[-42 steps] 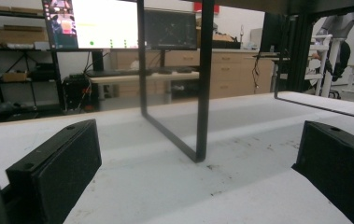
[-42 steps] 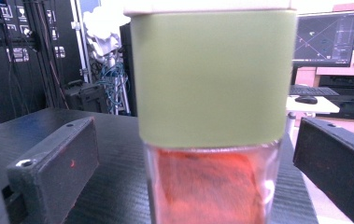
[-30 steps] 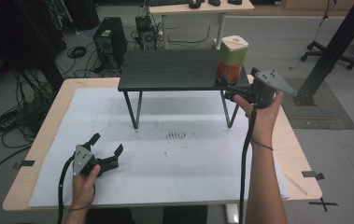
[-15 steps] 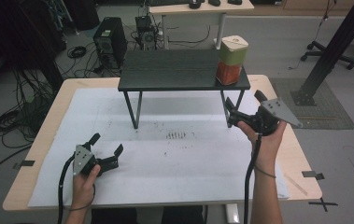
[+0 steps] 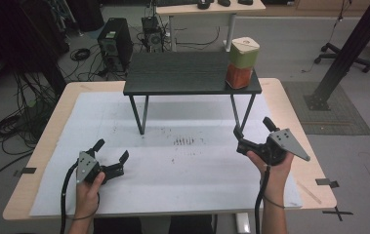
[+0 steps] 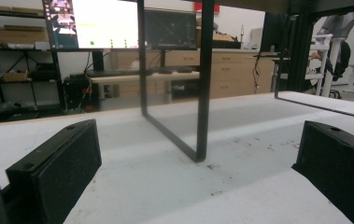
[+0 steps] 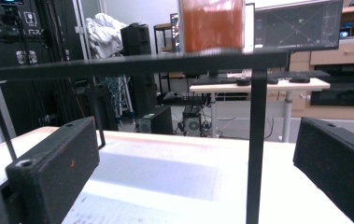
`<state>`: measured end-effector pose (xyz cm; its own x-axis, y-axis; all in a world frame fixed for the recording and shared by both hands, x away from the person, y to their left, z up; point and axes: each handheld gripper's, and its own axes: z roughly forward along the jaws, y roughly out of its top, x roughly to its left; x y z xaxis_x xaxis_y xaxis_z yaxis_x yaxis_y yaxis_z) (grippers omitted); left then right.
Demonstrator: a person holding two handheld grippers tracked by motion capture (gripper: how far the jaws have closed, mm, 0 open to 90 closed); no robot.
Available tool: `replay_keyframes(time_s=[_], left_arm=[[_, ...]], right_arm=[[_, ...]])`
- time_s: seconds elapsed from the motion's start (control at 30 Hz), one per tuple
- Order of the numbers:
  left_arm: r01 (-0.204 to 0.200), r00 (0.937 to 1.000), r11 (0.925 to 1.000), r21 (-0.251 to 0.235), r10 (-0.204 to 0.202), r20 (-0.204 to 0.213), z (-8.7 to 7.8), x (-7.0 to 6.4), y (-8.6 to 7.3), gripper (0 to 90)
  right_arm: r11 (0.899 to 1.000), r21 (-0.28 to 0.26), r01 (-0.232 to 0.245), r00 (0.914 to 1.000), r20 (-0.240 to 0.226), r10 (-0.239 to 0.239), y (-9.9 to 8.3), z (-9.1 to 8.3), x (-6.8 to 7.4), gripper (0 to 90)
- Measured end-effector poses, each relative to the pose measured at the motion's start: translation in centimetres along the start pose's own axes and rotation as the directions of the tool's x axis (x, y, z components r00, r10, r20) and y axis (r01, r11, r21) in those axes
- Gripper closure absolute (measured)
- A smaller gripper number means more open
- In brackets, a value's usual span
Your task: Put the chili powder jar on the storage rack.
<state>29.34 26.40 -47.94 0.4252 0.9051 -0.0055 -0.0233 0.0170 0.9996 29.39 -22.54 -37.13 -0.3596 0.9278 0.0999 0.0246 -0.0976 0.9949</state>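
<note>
1. The bench (image 5: 46, 161) is a wide wooden top, and a white sheet (image 5: 182, 170) covers most of it, with dark smudges near the middle.
2. Toward twelve o'clock on the sheet stands a low black stand (image 5: 182, 73) on thin metal legs. In the left gripper view one leg (image 6: 202, 84) rises just ahead of the fingers.
3. At the stand's three o'clock end sits a container (image 5: 241, 62) with orange-red contents and a pale green lid. In the right gripper view its orange body (image 7: 212, 23) shows above the stand's edge.
4. The right gripper (image 5: 252, 135) hangs at about four o'clock, held in a hand (image 5: 270, 163) just in front of the stand's right legs. Its fingers are spread wide with nothing between them.
5. The left gripper (image 5: 110, 151) sits low at about eight o'clock, close to the sheet, well apart from the other. Its fingers are also spread wide and empty.
</note>
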Motion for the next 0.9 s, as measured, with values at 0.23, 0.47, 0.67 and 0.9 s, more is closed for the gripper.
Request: replay_keyframes(time_s=[0.23, 0.47, 0.67, 0.9], left_arm=[[-0.001, 1.0, 1.0, -0.001, 0.001, -0.001, 0.0, 0.0, 0.0, 0.4], [-0.001, 1.0, 1.0, -0.001, 0.001, -0.001, 0.0, 0.0, 0.0, 0.4], [-0.001, 1.0, 1.0, -0.001, 0.001, 0.0, 0.0, 0.0, 0.0, 0.4], [-0.002, 1.0, 1.0, -0.001, 0.002, 0.0, 0.0, 0.0, 0.0, 0.5]], right_arm=[[1.0, 0.006, -0.007, 1.0, 0.002, 0.007, -2.3, -0.8, 0.0, 0.2], [1.0, 0.023, -0.012, 0.9999, 0.006, 0.012, -4.7, -1.3, -0.1, 0.2], [0.999, 0.048, -0.02, 0.9997, 0.011, 0.02, -6.8, -1.5, -0.3, 0.2], [0.997, 0.068, -0.027, 0.9996, 0.014, 0.026, -8.6, -1.5, -0.5, 0.1]])
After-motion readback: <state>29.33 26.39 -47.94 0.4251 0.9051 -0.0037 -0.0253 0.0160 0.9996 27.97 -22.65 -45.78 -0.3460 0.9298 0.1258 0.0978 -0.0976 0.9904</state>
